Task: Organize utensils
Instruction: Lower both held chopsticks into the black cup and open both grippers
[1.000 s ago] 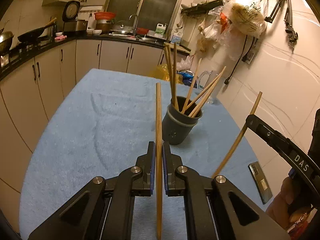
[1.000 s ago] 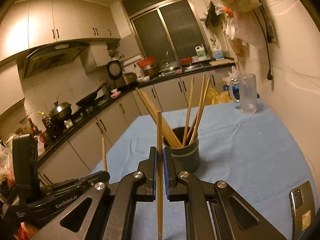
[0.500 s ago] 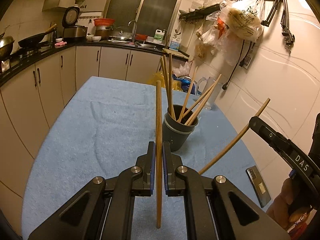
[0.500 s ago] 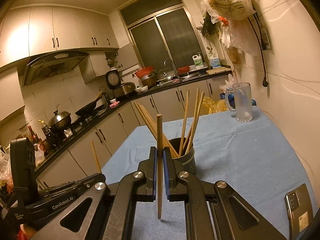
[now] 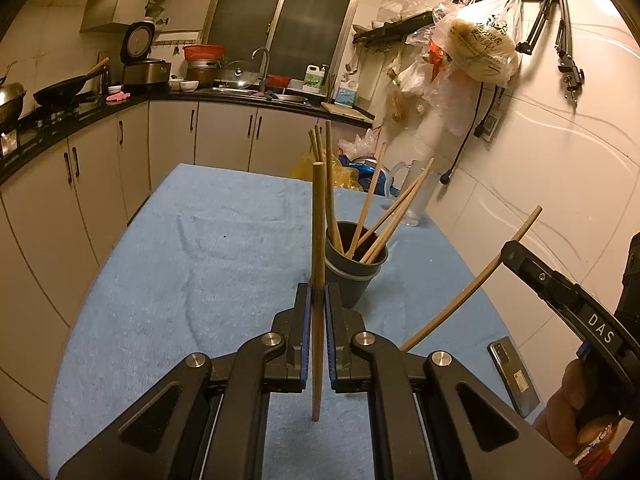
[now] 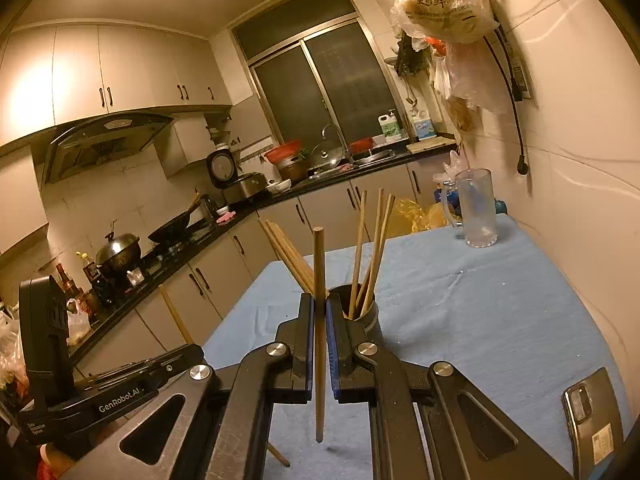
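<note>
Blue cloth covers the worktop (image 5: 168,264), where a dark cup (image 5: 352,276) of chopsticks stands near the middle. Since a second ago both grippers have been raised and drawn back from it, so insertion seems next. One chopstick (image 5: 318,280) is clamped upright by the left hand-held gripper (image 5: 317,308); another chopstick (image 6: 319,320) is clamped upright by the right hand-held gripper (image 6: 320,316), both aimed at the cup.

Blue-clothed table (image 5: 168,280) carries utensil cup (image 5: 352,276), glass mug (image 6: 478,208), phone (image 5: 514,376)
</note>
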The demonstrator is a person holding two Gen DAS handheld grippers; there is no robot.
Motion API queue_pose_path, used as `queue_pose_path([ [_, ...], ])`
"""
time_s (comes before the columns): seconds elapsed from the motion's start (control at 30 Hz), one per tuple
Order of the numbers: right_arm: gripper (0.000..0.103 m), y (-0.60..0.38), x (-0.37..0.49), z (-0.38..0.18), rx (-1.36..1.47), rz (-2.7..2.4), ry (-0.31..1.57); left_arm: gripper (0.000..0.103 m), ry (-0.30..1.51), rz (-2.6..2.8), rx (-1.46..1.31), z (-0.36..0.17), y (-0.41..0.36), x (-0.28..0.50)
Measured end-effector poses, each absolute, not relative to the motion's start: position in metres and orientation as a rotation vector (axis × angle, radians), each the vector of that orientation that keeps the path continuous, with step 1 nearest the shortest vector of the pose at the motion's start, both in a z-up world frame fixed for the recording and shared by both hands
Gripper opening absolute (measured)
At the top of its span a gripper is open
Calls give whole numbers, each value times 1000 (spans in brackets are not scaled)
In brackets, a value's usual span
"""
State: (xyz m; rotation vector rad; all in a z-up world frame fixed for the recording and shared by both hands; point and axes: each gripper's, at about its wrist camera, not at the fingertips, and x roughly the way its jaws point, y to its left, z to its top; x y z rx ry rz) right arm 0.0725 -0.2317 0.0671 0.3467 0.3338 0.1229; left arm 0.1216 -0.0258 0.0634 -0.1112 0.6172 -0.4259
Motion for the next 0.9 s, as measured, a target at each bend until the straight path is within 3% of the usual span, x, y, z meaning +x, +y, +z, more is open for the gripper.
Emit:
queue_pose_path([
  [0.9, 7, -283, 76, 114, 430, 110, 251, 6, 547, -442, -103, 127, -56, 148],
])
